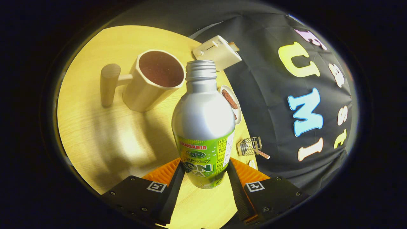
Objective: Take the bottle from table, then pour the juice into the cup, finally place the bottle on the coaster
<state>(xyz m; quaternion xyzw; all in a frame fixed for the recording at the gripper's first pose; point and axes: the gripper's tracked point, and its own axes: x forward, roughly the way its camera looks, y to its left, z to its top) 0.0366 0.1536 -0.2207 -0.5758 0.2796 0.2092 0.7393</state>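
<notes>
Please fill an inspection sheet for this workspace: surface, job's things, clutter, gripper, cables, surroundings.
Surface: light wooden table, lit from above.
Job's things: uncapped silver bottle between the fingers; wooden cup with a side handle beyond it, dark inside. Coaster: cannot tell.
Clutter: white toaster, small plate with brown food, wire rack.
Gripper: gripper closed on the bottle's lower part, both fingers pressing.
Cables: nothing seen.
Surroundings: black cloth wall of the booth.

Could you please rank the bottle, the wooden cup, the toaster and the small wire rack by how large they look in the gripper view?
1. Bottle, clamped between the gripper fingers; nearness to the camera inflates it.
2. Wooden cup, not far behind; its true size against the bottle is unsure.
3. Toaster.
4. Wire rack.
</notes>
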